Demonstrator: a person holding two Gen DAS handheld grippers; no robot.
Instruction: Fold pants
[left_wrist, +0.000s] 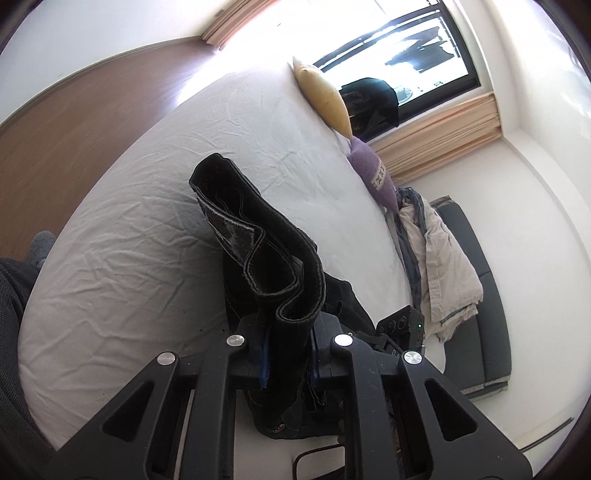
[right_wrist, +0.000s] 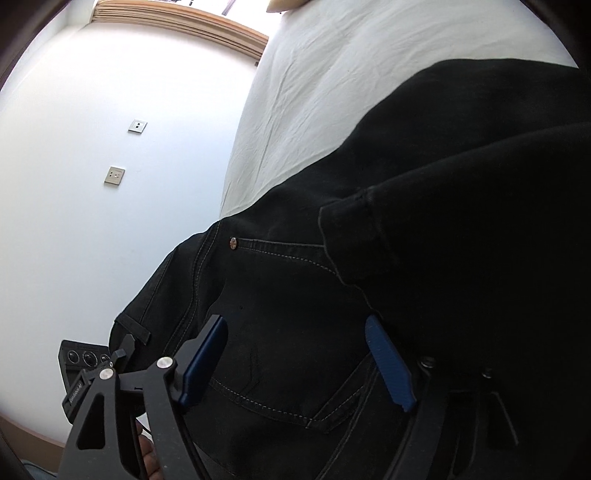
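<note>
A white-walled room with a brown wood floor (left_wrist: 74, 122) holds a wide bed (left_wrist: 147, 229), its pale sheet creased all over in fine wrinkles. A bright window (left_wrist: 402, 48) with peach pleated curtains (left_wrist: 436, 136) stands behind the head of the bed. Along that edge lie a yellow pillow (left_wrist: 325, 96), smooth and oval, and a smaller purple cushion (left_wrist: 373, 173) with a patterned band. Beside the bed, on a dark grey mat (left_wrist: 476, 291), a crumpled pile of beige and blue-grey cloth (left_wrist: 436, 258) hangs down. Two square metal wall plates (right_wrist: 125, 151) sit on the plain wall.

The pants (right_wrist: 424, 229) are black denim with pale stitching, a curved pocket seam and a small copper rivet (right_wrist: 233, 242). They lie spread on the sheet near the bed's edge, and one end is raised off it.

The left gripper (left_wrist: 288, 354) is closed tight on a thick doubled band of the pants, which stands up from the jaws in a looping, stiff fold with a grey inner face. The right gripper (right_wrist: 299, 362) hovers spread wide over the pocket area, its blue pads (right_wrist: 389, 365) apart and holding nothing.
</note>
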